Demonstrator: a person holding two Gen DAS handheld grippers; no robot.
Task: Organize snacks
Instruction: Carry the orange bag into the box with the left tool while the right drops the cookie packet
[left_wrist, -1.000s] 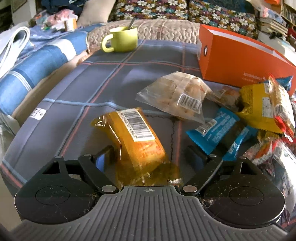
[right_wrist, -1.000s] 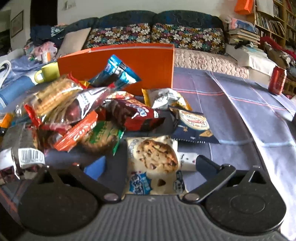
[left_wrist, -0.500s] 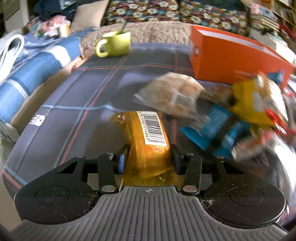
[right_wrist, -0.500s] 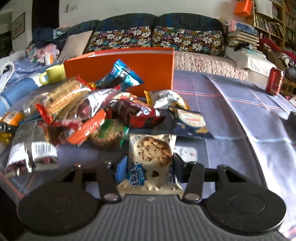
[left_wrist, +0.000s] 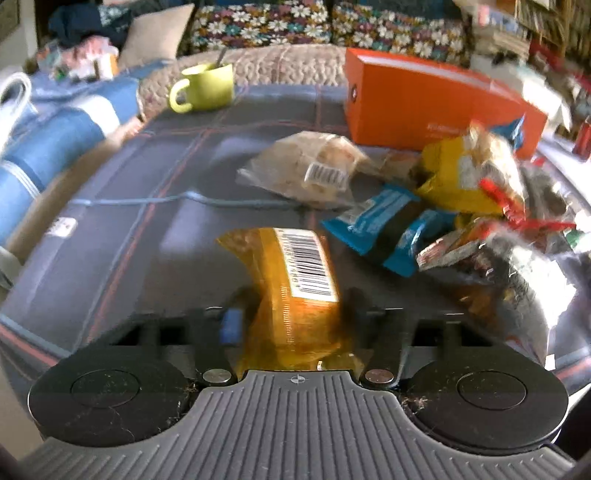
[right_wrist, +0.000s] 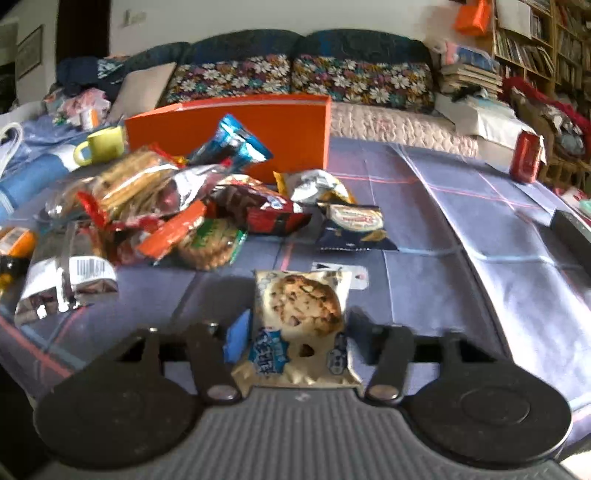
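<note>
Already both claws have a packet each. The amber packet (left_wrist: 295, 288) sits pinched between the jaws of the left claw (left_wrist: 291, 317), which have just closed onto it; its barcoded end sticks forward over the checked cloth (left_wrist: 147, 206). The cookie packet (right_wrist: 301, 314) is clamped the same way in the right claw (right_wrist: 295, 328), whose jaws have also just come together, with the packet's far end pointing at the snack pile (right_wrist: 166, 206).

Both wrappers are slick, soft film, so I judge slipping the main risk: each is held near one end, and a quick swing could let it slide out or sag. Squeezing harder could crush the cookie. The blue wrapper (left_wrist: 384, 229) lies near the left claw's path to the orange box (left_wrist: 436, 107), and could be knocked. The green mug (left_wrist: 207, 88) stands well apart, near the cloth's far edge.
</note>
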